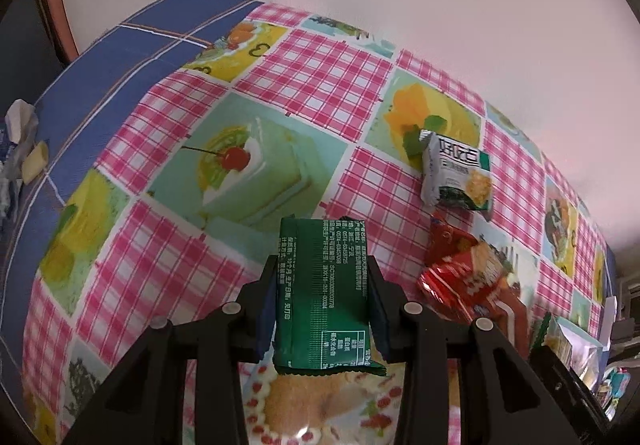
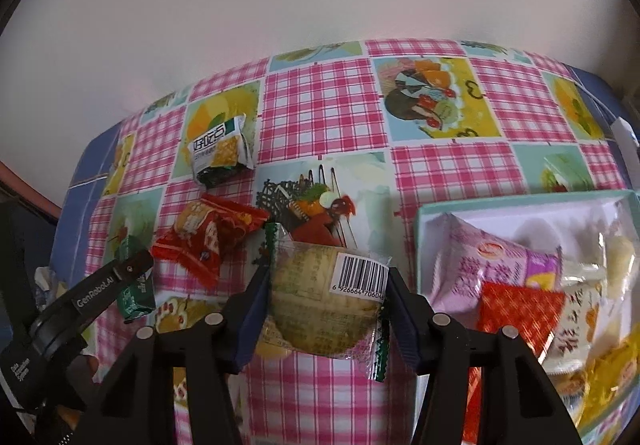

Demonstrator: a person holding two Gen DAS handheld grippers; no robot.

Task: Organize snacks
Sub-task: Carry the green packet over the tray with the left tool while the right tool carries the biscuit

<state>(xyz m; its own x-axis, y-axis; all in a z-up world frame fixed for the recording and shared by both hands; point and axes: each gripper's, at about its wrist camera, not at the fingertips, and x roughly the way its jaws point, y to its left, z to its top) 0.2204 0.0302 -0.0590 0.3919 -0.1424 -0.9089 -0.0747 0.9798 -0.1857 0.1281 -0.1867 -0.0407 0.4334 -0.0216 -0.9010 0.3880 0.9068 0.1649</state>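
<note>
Pink-checked tablecloth [image 1: 304,77] with dessert prints covers the table, plain pale wall behind it.

Left gripper [image 1: 323,297]: I see it clamped on a green snack packet [image 1: 322,285], pads pressing both long edges. Packet's long axis runs along the fingers, far end pointing away from the camera, printed back side up. It looks lifted off the cloth, though I can't confirm the gap.

Right gripper [image 2: 326,309]: closed on a clear-wrapped round pastry [image 2: 320,305] with a barcode label, pads on its left and right sides. Wrapper's long axis runs along the fingers too, green crimped ends [image 2: 378,357] sticking out near and far.

Loose on the cloth: a white-and-green cracker pack [image 2: 220,149] lying tilted towards the far left in the right wrist view, and red snack packets [image 2: 208,241] nearer, just left of the pastry.

Teal-rimmed box [image 2: 520,201] sits to the right of the right gripper, already holding a purple packet [image 2: 496,269], a red one [image 2: 516,309] and more wrapped snacks.
</note>
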